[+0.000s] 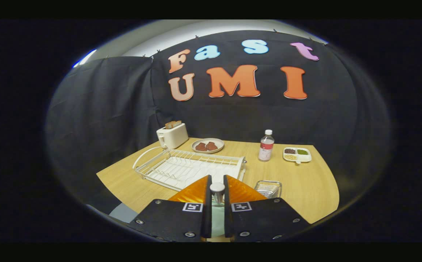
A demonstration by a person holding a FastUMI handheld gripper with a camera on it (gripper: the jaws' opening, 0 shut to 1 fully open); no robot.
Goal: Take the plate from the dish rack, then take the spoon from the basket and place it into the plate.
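Note:
My gripper is shut on the spoon, whose rounded handle end stands up between the two fingers. Under the fingers, a pale green surface shows in the narrow gap; it looks like the plate, mostly hidden by the gripper body. The white wire dish rack lies just beyond the fingers to the left, with no plate standing in it. The small wire basket sits just right of the right finger.
Everything rests on a wooden table. At the back are a white toaster with bread, a dish of brown food, a bottle and a divided snack tray.

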